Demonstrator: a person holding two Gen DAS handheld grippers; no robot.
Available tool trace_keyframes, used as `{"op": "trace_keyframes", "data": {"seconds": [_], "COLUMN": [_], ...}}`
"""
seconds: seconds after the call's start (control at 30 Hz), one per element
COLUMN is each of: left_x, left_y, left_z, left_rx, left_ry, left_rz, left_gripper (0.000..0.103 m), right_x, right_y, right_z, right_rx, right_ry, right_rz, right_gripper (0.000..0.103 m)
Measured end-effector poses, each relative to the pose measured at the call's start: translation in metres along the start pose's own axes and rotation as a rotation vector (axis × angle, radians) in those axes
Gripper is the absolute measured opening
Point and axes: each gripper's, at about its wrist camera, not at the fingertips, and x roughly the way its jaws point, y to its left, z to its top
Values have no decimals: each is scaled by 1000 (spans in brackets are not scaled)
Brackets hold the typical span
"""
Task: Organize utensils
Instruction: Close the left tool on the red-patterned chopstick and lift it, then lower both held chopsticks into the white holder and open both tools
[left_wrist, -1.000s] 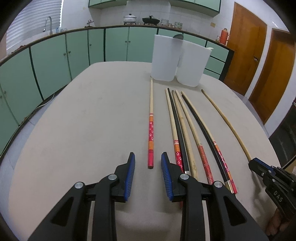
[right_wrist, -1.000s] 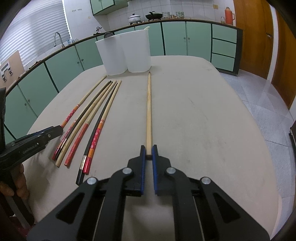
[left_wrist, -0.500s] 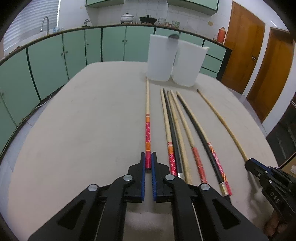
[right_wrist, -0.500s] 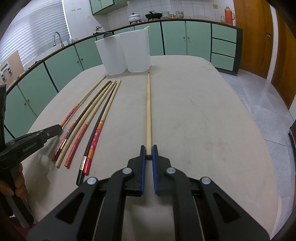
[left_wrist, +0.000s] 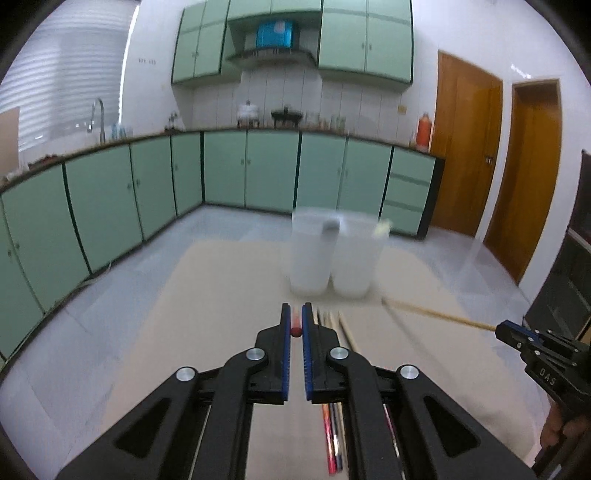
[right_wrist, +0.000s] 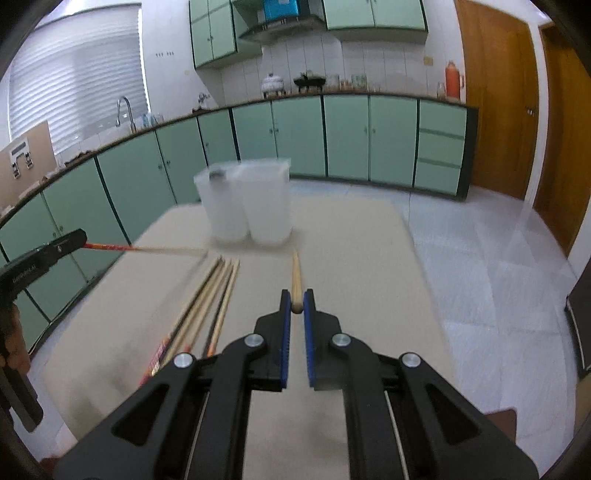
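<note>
Both hand-held grippers clamped on chopstick ends – left (left_wrist: 296, 331) red one (left_wrist: 295, 331), right (right_wrist: 296, 307) plain one (right_wrist: 295, 275); long sticks risked pivoting, missing cups (right_wrist: 245, 206) at surface's (right_wrist: 351, 240) far edge.

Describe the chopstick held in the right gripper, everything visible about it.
The plain chopstick is pale, wood-like and undecorated, long, thin and round. Its butt end is pinched between the blue pads of the right gripper. It points forward toward the two white containers, lifted off the table, apart from the chopsticks lying there.
</note>
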Motion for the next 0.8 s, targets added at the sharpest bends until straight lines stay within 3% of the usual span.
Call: {"op": "trace_keyframes", "data": {"seconds": [0.3, 0.53, 0.8], "left_x": [4, 18, 11], "left_y": [1, 6, 9], "left_z": [65, 86, 110], "left_rx": [-13, -30, -24], "left_ry": [-63, -48, -96], "left_rz": [-70, -95, -111], "left_gripper": [6, 6, 6], "right_x": [-10, 7, 1], "right_y": [-10, -18, -7], "right_z": [80, 129, 164], "right_rx": [-17, -11, -53], "right_ry": [-56, 11, -12], "right_rz": [69, 147, 201], "right_gripper": [6, 6, 6]}}
